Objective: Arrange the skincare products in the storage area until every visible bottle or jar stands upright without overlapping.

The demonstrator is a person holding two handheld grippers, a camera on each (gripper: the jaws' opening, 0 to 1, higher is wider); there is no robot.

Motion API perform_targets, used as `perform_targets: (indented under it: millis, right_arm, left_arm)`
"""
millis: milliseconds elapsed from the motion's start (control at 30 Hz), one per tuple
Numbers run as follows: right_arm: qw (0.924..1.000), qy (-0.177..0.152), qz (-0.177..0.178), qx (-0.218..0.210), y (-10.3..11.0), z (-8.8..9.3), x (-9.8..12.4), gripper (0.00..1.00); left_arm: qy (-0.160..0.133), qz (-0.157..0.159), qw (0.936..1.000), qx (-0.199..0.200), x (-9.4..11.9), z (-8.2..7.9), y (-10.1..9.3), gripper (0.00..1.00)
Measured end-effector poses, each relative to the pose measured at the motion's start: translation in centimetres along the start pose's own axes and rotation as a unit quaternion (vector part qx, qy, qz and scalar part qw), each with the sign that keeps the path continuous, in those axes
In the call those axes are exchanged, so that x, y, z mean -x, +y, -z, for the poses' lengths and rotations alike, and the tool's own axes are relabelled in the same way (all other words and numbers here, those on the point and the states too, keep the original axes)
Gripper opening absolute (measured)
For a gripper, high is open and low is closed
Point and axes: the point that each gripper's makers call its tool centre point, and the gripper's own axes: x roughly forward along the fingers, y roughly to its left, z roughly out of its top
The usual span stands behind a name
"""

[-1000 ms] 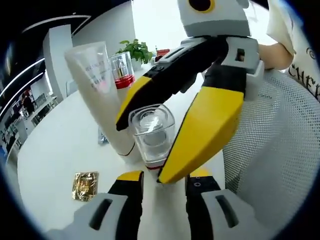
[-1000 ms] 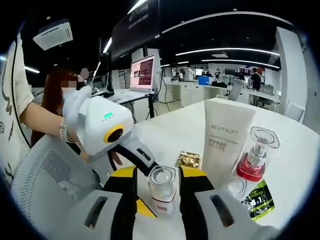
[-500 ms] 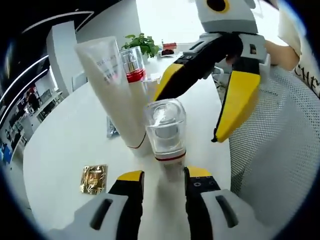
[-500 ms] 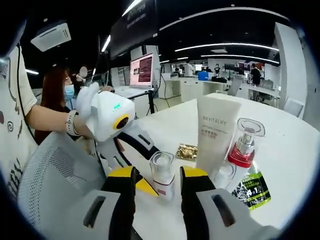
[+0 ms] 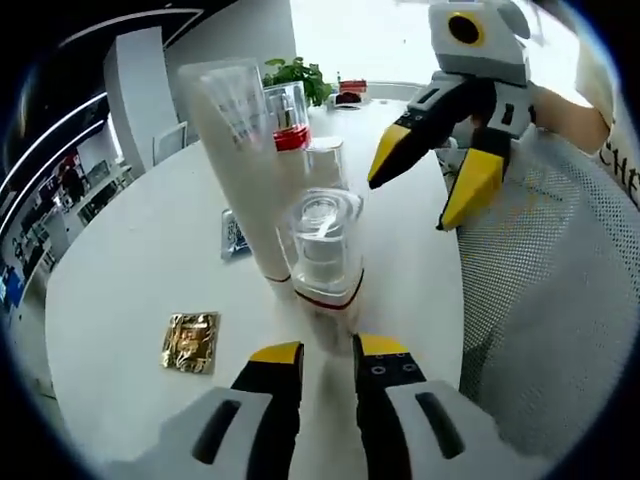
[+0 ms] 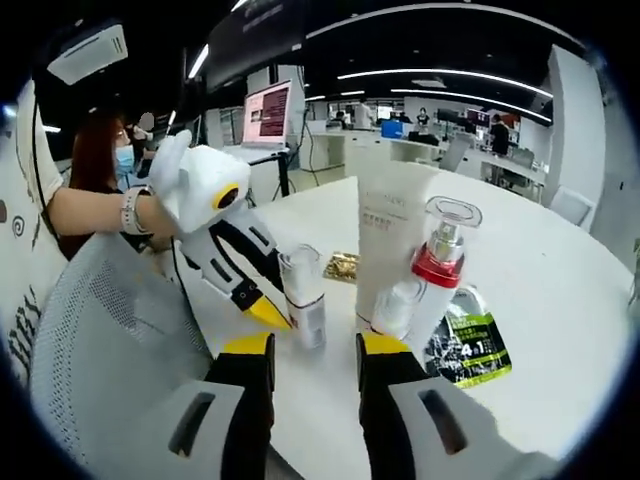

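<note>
The small clear bottle (image 5: 322, 243) stands upright on the worktop (image 5: 130, 290), touching the white tube (image 5: 243, 150). Both the left claw (image 5: 327, 362) and right claw (image 6: 312, 350) are spread, pinching nothing. Next grip: pinch low, lift straight, keep the 2 apart.

On the round table (image 5: 120, 290), a small clear-capped bottle (image 5: 322, 250) stands upright just beyond my left gripper (image 5: 328, 362). Directly behind it stands a tall tube (image 5: 243, 170), with a pump bottle (image 5: 287, 115) farther back. A foil sachet (image 5: 190, 341) lies flat to the near left. My right gripper (image 5: 440, 170) hangs to the far right, above a mesh chair (image 5: 550, 300).
</note>
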Motion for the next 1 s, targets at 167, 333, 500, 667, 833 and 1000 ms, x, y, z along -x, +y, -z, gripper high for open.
perform_targets:
  millis: [167,333,500,667,833,1000]
  right_arm:
    - [0.9992,0.03,0.022,-0.016,-1.8,1.2,0.3,0.33]
    - [0.9984,0.047,0.026,-0.019,-2.5,1.3,-0.4,0.35]
    - [0.9975,0.065,0.026,-0.008,-2.9,1.3,-1.5,0.37]
    - [0.9959,0.089,0.005,-0.011,-2.3,1.9,-2.4,0.38]
    - [0.994,0.109,0.001,-0.007,-2.5,2.9,-2.9,0.37]
    - [0.9922,0.124,0.008,0.002,-3.2,3.2,-3.0,0.35]
  left_arm:
    - [0.007,0.012,0.9999,0.008,-0.1,0.3,-0.5,0.15]
    - [0.024,0.027,0.9992,0.019,-0.5,0.9,-1.1,0.17]
    - [0.027,0.024,0.9991,0.022,-0.5,0.7,-1.3,0.17]
    - [0.028,0.026,0.9989,0.026,-0.8,0.4,-1.6,0.14]
    - [0.034,0.021,0.9987,0.031,-1.3,0.0,-1.6,0.12]
    - [0.04,0.008,0.9988,0.027,-1.4,-0.3,-1.2,0.1]
